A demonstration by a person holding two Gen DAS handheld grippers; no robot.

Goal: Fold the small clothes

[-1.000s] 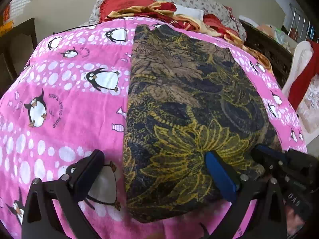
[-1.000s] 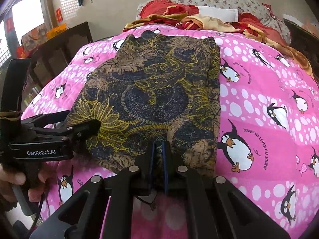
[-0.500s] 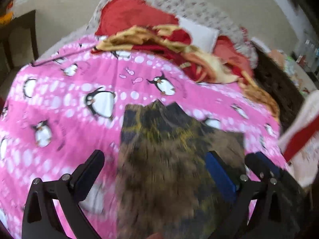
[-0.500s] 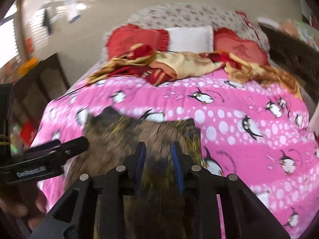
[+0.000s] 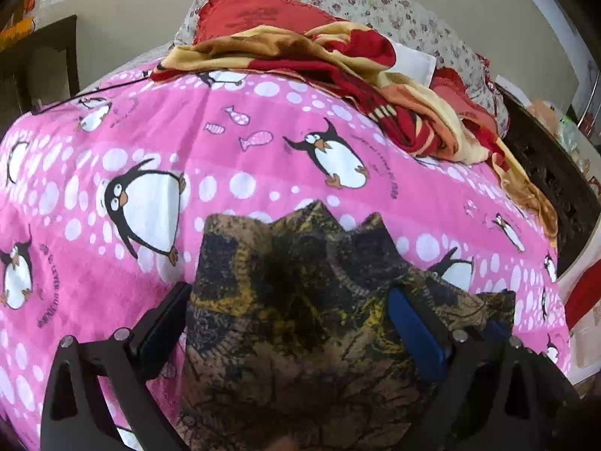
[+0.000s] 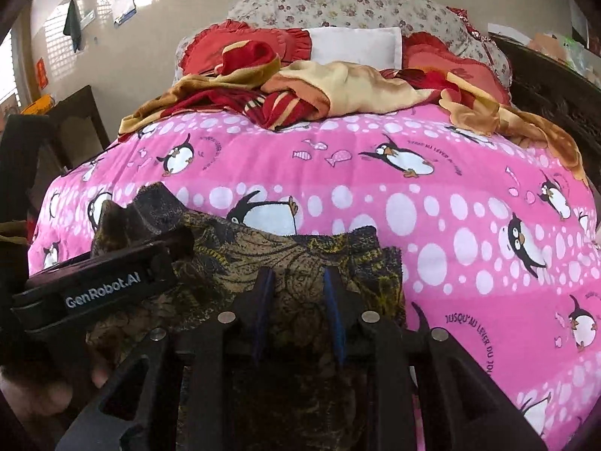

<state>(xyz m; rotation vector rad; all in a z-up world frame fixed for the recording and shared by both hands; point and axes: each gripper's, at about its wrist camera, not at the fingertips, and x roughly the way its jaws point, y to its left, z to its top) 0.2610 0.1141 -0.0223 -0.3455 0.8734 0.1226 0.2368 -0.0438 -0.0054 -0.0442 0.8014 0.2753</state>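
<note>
A dark brown, black and yellow patterned garment (image 5: 300,300) lies folded over on the pink penguin bedspread (image 5: 225,158); it also shows in the right wrist view (image 6: 300,259). My left gripper (image 5: 289,323) is open, its wide-apart fingers either side of the cloth. In the right wrist view the left gripper (image 6: 112,282) rests over the garment's left part. My right gripper (image 6: 296,312) is open a little, the cloth lying between and under its fingers.
A crumpled red and yellow blanket (image 6: 319,94) and red and floral pillows (image 6: 338,3) lie at the head of the bed. Dark wooden furniture (image 6: 75,127) stands at the left, a dark bed frame (image 5: 548,173) at the right.
Both grippers swept forward toward the head of the bed, carrying the near end of the garment over its far part. The right gripper went from shut on the cloth to slightly open.
</note>
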